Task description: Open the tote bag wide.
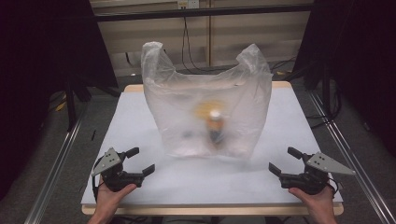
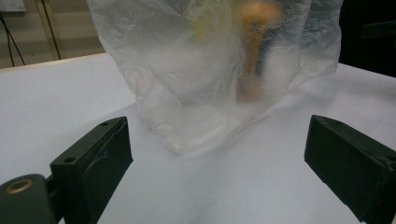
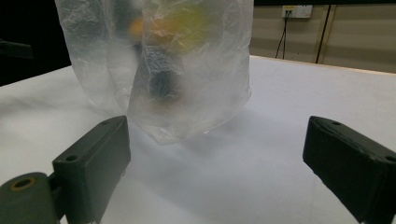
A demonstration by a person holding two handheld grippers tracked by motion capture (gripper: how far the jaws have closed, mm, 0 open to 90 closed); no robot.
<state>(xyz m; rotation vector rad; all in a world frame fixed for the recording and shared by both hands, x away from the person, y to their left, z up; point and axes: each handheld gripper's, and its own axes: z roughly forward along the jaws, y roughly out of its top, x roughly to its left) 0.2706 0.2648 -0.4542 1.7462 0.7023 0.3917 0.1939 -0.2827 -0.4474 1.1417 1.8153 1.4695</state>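
A translucent white plastic bag [image 1: 205, 102] stands upright in the middle of the white table [image 1: 140, 116], its two handles sticking up. Through the film I make out a small bottle [image 1: 215, 127] with a white cap and something orange behind it, both blurred. My left gripper [image 1: 140, 161] rests at the front left, jaws wide apart, nothing between them. My right gripper [image 1: 285, 161] rests at the front right, also open and empty. Both stand clear of the bag. In the left gripper view the bag [image 2: 210, 70] rises ahead; in the right gripper view the bag [image 3: 159, 65] stands ahead to the left.
Black stands and dark curtains flank the table. Cables hang down the back wall [image 1: 187, 42]. Metal rails [image 1: 56, 158] run along both sides of the table. Bare table surface lies between the grippers and the bag.
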